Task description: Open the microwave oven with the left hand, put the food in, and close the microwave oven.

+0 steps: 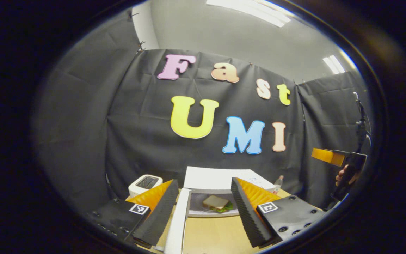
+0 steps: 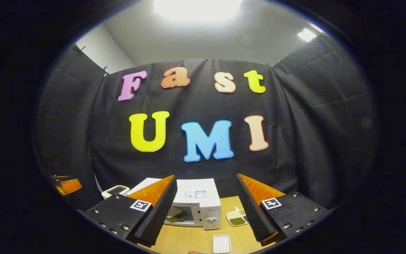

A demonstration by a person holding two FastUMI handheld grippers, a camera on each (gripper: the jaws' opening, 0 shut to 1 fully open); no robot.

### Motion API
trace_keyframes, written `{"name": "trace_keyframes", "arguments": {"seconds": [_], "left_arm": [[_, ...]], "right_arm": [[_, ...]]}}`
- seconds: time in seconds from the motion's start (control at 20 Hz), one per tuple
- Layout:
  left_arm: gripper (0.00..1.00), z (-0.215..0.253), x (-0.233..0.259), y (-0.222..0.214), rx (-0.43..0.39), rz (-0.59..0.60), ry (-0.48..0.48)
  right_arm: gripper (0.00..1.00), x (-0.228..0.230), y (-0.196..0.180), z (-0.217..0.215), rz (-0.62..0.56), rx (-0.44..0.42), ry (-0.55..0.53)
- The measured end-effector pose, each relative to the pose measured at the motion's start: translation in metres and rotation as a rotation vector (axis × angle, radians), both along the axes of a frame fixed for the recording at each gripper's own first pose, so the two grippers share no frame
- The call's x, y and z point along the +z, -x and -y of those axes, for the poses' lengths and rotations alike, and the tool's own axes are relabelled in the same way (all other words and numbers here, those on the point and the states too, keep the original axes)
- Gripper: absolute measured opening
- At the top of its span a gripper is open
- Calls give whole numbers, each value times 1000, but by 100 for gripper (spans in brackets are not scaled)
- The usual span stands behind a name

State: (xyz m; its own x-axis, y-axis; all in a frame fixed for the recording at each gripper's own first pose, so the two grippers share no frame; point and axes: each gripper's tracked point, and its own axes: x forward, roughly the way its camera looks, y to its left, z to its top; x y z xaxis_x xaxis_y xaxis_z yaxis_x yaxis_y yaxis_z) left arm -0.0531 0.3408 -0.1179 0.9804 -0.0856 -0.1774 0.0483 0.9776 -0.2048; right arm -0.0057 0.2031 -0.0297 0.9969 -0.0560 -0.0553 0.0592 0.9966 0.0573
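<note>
Both tools, left [image 1: 201,208] and right [image 2: 204,208], spread, empty; microwave [image 2: 197,203] door [image 1: 176,222] open, sandwich [image 1: 217,204] inside.

white toaster [image 1: 145,183], plastic bottle [image 1: 278,183], seed dish [image 2: 237,216], small white tray [image 2: 221,243]

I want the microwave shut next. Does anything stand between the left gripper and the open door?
Nothing visible does. The door stands open, edge-on, between the left gripper's open fingers, untouched. The sandwich sits inside the microwave, behind the doorway.
</note>
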Motion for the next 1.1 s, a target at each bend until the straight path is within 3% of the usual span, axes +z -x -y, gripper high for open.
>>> {"name": "trace_keyframes", "arguments": {"seconds": [0.1,0.2,0.3,0.45,0.5,0.7,0.9,1.1], "left_arm": [[97,-33,-15,7,38,-44,11],[91,-62,-28,13,77,-83,32],[93,-85,-38,21,107,-111,50],[84,-110,-53,33,131,-131,30],[75,-113,-61,37,116,-145,24],[11,-113,-124,46,44,-282,-66],[6,-92,-145,88,-95,-340,-169],[6,-73,-172,105,-170,-414,-164]], "right_arm": [[98,-5,3,-3,-8,-12,-11],[98,-8,4,-8,-14,-19,-13],[98,-12,4,-13,-25,-23,-20],[98,-19,2,-21,-51,-17,-33],[98,-20,1,-23,-54,-14,-33],[98,-29,-1,-31,-85,2,-34],[98,-37,-1,-34,-110,0,-41],[98,-45,0,-36,-132,-4,-43]]}}
